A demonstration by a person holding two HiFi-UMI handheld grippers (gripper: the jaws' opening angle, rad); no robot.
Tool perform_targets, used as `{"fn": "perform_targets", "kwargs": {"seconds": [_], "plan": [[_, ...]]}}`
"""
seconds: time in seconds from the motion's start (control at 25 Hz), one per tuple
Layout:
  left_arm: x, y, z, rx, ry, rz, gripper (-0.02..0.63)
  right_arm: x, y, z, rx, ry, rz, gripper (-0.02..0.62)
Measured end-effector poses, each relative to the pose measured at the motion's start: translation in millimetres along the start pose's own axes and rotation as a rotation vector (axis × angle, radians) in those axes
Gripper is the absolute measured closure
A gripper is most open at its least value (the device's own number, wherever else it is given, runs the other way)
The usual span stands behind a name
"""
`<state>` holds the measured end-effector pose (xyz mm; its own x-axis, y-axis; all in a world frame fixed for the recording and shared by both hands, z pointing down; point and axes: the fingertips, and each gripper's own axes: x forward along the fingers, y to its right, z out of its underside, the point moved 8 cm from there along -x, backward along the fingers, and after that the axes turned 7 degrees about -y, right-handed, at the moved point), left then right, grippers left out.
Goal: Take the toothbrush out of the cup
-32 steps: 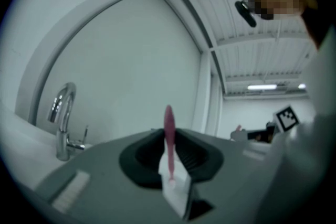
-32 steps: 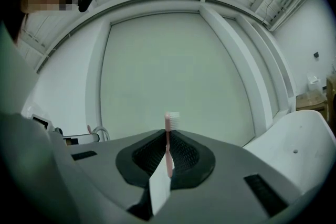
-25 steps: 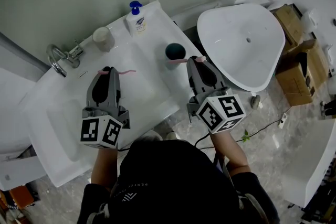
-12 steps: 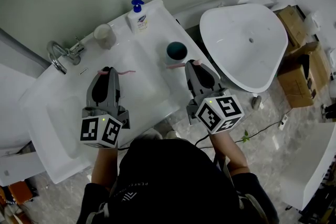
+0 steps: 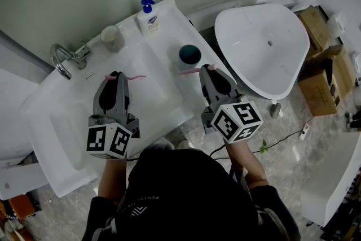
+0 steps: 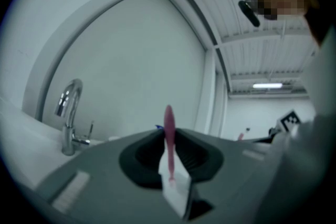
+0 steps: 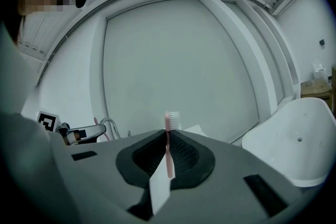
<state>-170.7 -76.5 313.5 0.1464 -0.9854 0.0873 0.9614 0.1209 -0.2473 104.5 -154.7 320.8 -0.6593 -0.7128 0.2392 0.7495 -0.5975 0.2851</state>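
The pink toothbrush [image 5: 190,71] is clear of the cup [image 5: 189,55] and lies crosswise just beside its near rim. The fingers of the right gripper [image 5: 210,67] pinch it close to the table's [image 5: 172,22] right edge. The left gripper [image 5: 115,75] pinches a second toothbrush [image 5: 134,77] over the open middle. Only the right gripper view shows the white bristles [image 7: 173,119].

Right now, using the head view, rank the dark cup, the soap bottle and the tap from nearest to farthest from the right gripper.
1. The cup, just ahead and left of the right gripper.
2. The soap bottle, at the back edge by the wall.
3. The tap, far left.
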Motion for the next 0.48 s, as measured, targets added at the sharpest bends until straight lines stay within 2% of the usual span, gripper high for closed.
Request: {"fn": "perform_targets", "kwargs": {"seconds": [0.48], "plan": [[-0.7,0.3,1.1,-0.001,-0.007,0.011,0.545,3.1,-3.0,3.7,-0.003,-0.025,-0.007,0.578]]}}
